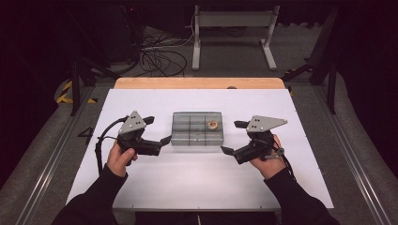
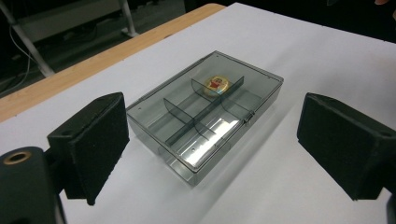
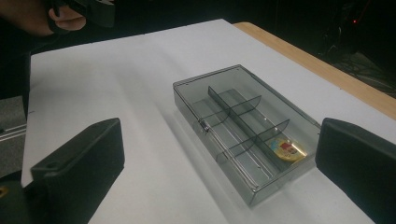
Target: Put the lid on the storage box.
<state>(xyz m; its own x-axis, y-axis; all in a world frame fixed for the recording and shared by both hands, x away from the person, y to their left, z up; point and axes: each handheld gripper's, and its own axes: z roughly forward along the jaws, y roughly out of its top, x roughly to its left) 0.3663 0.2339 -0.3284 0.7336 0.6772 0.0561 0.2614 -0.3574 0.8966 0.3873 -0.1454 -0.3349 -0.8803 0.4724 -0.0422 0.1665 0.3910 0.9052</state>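
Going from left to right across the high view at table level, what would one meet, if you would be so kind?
Left hand → left gripper → clear compartment box → gold badge inside it → right gripper → right hand.

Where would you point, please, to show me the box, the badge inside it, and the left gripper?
box (image 1: 180, 139): high view, near left part of its lid.
badge (image 2: 216, 85): left gripper view, its red-and-gold face.
left gripper (image 1: 159, 130): high view, midway between its open fingertips.

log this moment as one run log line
left tool: open, beside box | right tool: open, beside box | box: lid closed, on white table | badge: inside, far-right compartment
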